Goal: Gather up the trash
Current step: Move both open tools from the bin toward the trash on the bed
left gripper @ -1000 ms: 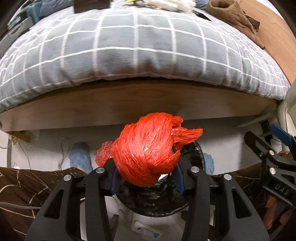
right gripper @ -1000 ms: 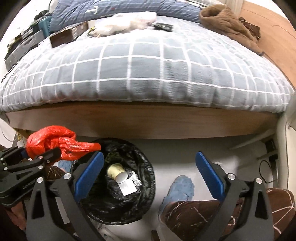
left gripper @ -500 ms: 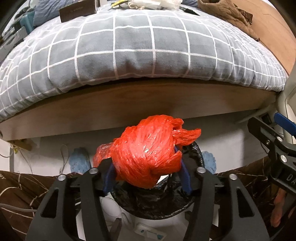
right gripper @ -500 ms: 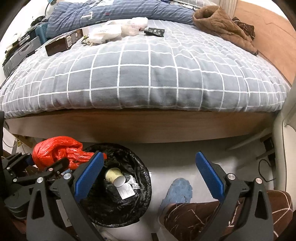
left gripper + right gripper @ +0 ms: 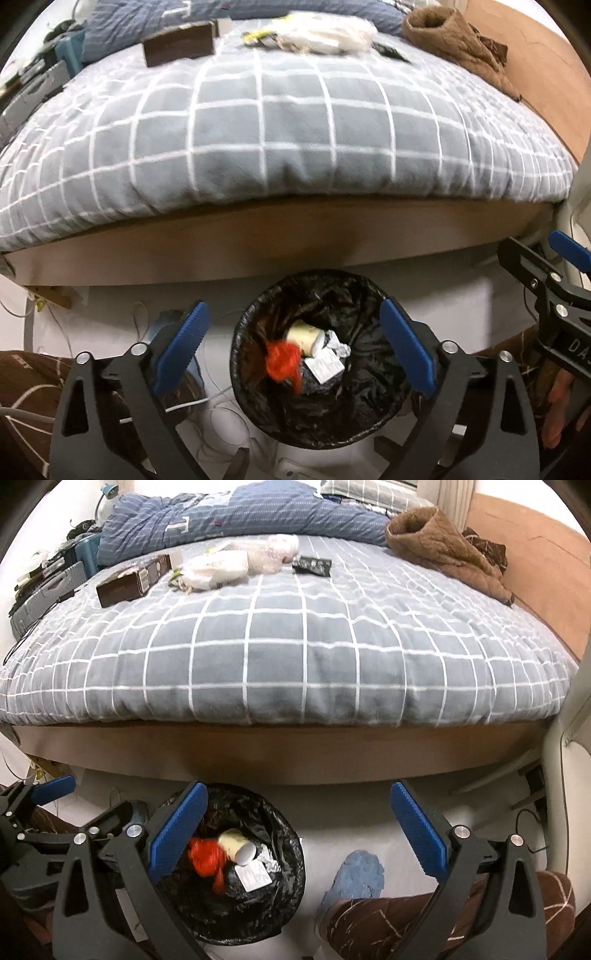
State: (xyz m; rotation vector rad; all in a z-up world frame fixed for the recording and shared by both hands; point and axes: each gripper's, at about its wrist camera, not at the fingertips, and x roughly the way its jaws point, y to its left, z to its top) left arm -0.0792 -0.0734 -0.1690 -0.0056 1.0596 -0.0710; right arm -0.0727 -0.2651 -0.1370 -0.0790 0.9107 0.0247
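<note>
The left tool (image 5: 291, 345) is seen hanging above the bin (image 5: 317, 362), its jaws just opened wide with nothing between them. The red bag (image 5: 282, 363) is found down inside the bin, lying on the black liner beside a paper cup (image 5: 303, 334), some crumpled foil (image 5: 338, 343) and a white label (image 5: 323, 367). In the left wrist view the bin is framed squarely between the blue pads (image 5: 181, 345); in the right wrist view it is pushed to the lower left, half hidden behind that tool's left finger.

The right tool (image 5: 295, 834) is also spread wide and empty, held over bare floor (image 5: 351, 812) and a blue slipper (image 5: 356, 877), with a brown patterned trouser leg (image 5: 388, 919) below it. That slipper is not offered by the left view.

On the bed (image 5: 295, 657), more is given by the right view: a brown box (image 5: 131, 581), a heap of white plastic bags (image 5: 236, 563) and a dark packet (image 5: 312, 565) are laid out sharply on the checked cover, with a brown garment (image 5: 443, 546) near the headboard. In the left view those same things are squeezed and blurred at the top edge. Each tool is caught at the edge of the other's picture.
</note>
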